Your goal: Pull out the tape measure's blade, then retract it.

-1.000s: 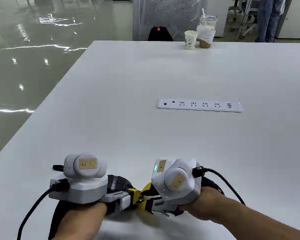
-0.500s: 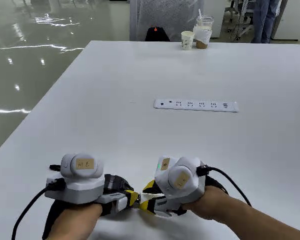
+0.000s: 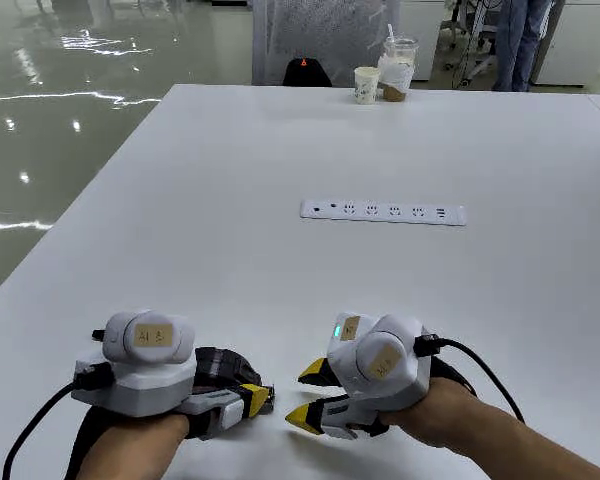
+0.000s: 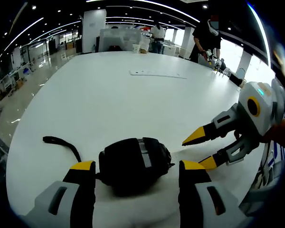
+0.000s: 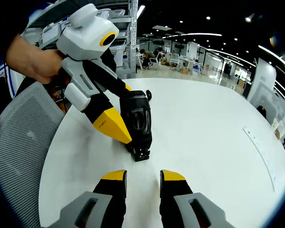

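Left gripper [image 4: 137, 165] pinches the black rounded tape measure [image 5: 137, 121] steady; right gripper [image 3: 305, 395], spread, hovers at its 3 o'clock, poised to pull.

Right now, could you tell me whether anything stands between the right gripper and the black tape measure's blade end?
Nothing visible does: only bare white table lies between the open right gripper and the black tape measure, whose case the left gripper clamps.

A white power strip [image 3: 382, 212] lies flat on the white bench [image 3: 210, 200]. Well beyond the strip, near the bench's far edge, a paper cup [image 3: 366, 84] stands just beside a clear plastic cup with a straw [image 3: 397, 68]. Left of the strip, past the bench's edge, is glossy floor [image 3: 50, 110].
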Tool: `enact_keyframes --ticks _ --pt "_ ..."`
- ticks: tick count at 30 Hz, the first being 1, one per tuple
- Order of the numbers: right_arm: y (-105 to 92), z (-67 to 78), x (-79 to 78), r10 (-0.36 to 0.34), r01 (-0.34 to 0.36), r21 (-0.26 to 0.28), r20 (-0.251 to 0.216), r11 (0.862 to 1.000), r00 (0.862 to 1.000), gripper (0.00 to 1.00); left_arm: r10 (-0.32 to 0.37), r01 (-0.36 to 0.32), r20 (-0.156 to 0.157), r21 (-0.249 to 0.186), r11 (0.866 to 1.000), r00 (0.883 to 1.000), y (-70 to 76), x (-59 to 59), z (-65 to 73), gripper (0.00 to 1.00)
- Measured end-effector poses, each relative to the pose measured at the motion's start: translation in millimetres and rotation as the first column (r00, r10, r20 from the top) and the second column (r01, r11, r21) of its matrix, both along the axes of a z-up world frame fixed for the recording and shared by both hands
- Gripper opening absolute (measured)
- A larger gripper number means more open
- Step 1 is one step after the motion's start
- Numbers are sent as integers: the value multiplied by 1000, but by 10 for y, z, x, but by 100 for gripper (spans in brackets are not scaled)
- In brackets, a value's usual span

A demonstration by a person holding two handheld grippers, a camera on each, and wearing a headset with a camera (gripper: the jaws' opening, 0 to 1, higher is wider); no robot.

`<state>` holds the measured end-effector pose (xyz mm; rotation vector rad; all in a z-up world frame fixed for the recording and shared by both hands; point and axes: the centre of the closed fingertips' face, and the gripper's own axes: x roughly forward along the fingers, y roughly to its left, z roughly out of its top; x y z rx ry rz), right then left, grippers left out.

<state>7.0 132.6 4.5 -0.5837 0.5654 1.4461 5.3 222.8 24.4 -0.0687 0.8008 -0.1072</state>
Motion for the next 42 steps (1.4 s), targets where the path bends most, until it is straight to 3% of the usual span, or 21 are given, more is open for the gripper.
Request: enact_keyframes --ticks 21,35,40,42 --pt "-369 147 -34 -111 111 27 5 993 994 34 -115 114 46 37 993 992 -78 -170 95 71" --pt "-579 238 -63 -181 181 43 3 983 983 41 -149 148 80 16 989 986 -64 -268 161 74" --pt "-667 265 -91 -202 202 53 2 978 979 45 -176 175 103 18 984 979 -68 -291 183 75" --pt "-696 278 -94 -217 217 64 -5 974 976 46 -185 183 97 30 983 978 -56 -303 171 76"
